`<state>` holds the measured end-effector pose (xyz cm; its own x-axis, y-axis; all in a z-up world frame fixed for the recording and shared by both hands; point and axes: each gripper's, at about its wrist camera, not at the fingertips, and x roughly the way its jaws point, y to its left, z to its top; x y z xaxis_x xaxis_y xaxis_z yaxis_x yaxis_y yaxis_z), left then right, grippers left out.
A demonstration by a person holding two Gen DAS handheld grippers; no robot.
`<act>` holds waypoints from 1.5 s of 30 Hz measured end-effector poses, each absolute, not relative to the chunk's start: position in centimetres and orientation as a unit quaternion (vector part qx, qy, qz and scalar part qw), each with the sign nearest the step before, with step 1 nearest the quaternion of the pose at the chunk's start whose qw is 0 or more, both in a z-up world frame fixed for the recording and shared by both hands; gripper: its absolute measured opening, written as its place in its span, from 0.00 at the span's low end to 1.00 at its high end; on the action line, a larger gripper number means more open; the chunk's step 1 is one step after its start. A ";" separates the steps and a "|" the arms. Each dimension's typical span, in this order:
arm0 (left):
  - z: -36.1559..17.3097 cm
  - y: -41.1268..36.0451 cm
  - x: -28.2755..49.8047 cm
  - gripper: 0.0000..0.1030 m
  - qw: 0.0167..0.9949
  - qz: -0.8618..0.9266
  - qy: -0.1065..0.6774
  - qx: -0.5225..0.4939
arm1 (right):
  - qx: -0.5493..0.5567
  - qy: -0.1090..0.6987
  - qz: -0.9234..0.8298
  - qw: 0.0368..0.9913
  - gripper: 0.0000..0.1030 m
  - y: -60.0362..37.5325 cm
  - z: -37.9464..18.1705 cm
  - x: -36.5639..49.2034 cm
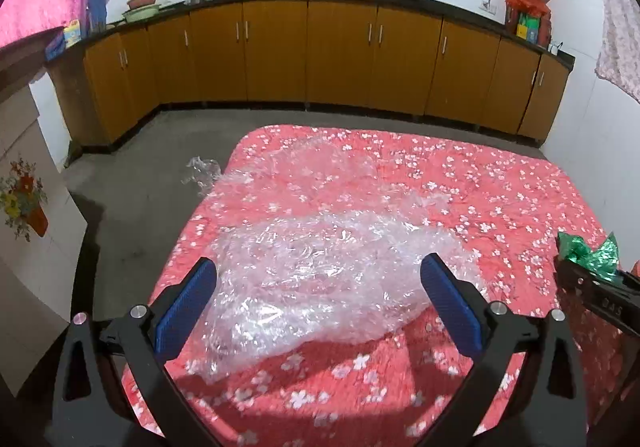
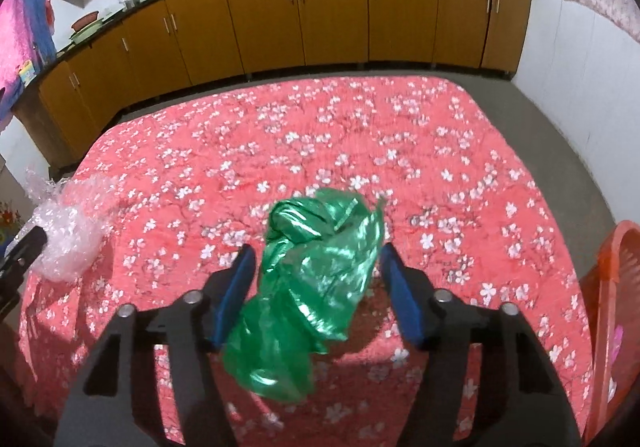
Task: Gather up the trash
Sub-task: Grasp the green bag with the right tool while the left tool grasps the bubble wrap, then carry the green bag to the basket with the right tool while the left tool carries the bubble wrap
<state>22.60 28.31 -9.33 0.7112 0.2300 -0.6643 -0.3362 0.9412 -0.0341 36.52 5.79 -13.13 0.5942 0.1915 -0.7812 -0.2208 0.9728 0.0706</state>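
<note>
Left gripper (image 1: 320,287) spread wide around crumpled clear bubble wrap (image 1: 312,271) on pink floral tablecloth (image 2: 360,135); right gripper (image 2: 316,279) open, crinkled green foil wrapper (image 2: 312,279) between its fingers, contact unclear; orange plastic bin (image 2: 612,287) cut off at the right edge.

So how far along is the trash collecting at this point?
Nothing looks binned yet. In hand: the left claw brackets the clear plastic wrap; the right claw brackets the green foil bag. Both jaws are still open. Left: grasping and dropping both, perhaps into the orange basket.

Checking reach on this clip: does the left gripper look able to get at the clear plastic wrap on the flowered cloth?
Probably yes: the left gripper is open, with the clear plastic wrap already lying between its fingers and nothing in front.
</note>
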 end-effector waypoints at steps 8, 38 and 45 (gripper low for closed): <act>-10.0 28.7 24.3 0.79 0.915 0.132 0.370 -0.092 | -0.021 0.438 0.116 0.891 0.37 5.3 -13.2 36.4; -3.6 15.9 19.6 0.22 0.946 -0.003 0.320 -0.056 | 0.025 0.376 0.065 0.924 0.33 -6.7 -6.9 27.1; -1.5 11.6 18.4 0.22 0.952 -0.042 0.302 -0.037 | 0.030 0.343 0.044 0.938 0.33 -10.0 -4.2 23.3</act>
<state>18.35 11.65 -1.49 0.8145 -0.1031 -0.5710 0.0585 0.9937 -0.0959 23.31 -10.00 -4.20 0.7607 0.1037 -0.6408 -0.0626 0.9943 0.0867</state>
